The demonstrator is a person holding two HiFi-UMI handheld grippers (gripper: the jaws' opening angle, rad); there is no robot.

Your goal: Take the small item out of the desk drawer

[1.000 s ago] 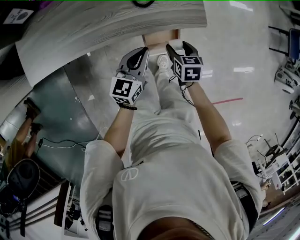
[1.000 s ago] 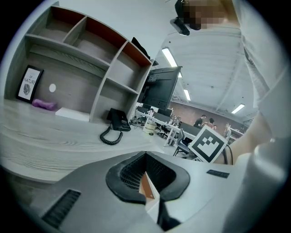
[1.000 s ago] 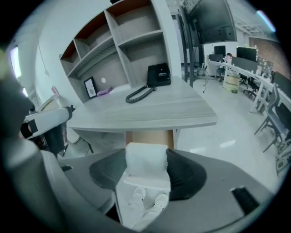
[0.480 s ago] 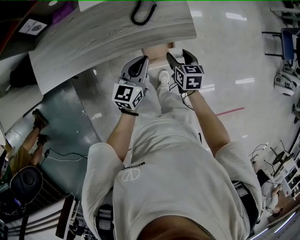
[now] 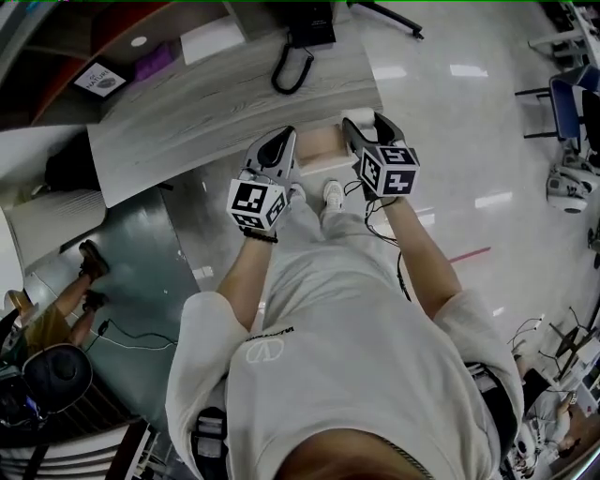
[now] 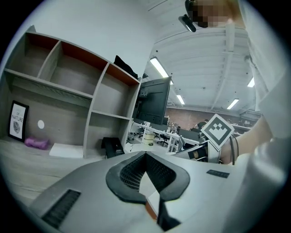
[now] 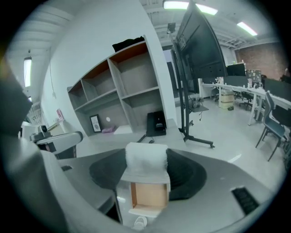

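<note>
The desk drawer (image 5: pixel 317 142) stands pulled out under the grey wood-grain desk top (image 5: pixel 216 103); in the right gripper view its tan inside (image 7: pixel 148 193) looks bare. A small white soft item (image 7: pixel 145 159) sits between the jaws of my right gripper (image 7: pixel 146 169), which is shut on it. In the head view that gripper (image 5: pixel 364 122) holds the item (image 5: pixel 360 114) above the drawer's right side. My left gripper (image 5: pixel 283 138) hovers over the drawer's left side. Its pads meet at the tips (image 6: pixel 145 154), shut with nothing in them.
On the desk are a black device (image 5: pixel 307 23) with a looped cable (image 5: pixel 286 66), a white sheet (image 5: pixel 214 39) and a framed print (image 5: pixel 100 80). A shelf unit (image 6: pixel 68 91) rises behind it, a monitor on a stand (image 7: pixel 195 77) at its right. Another person (image 5: pixel 56 291) sits at lower left.
Both grippers have risen from the open drawer toward desk-top height. More of the desk top and the things on it has come into the head view.
</note>
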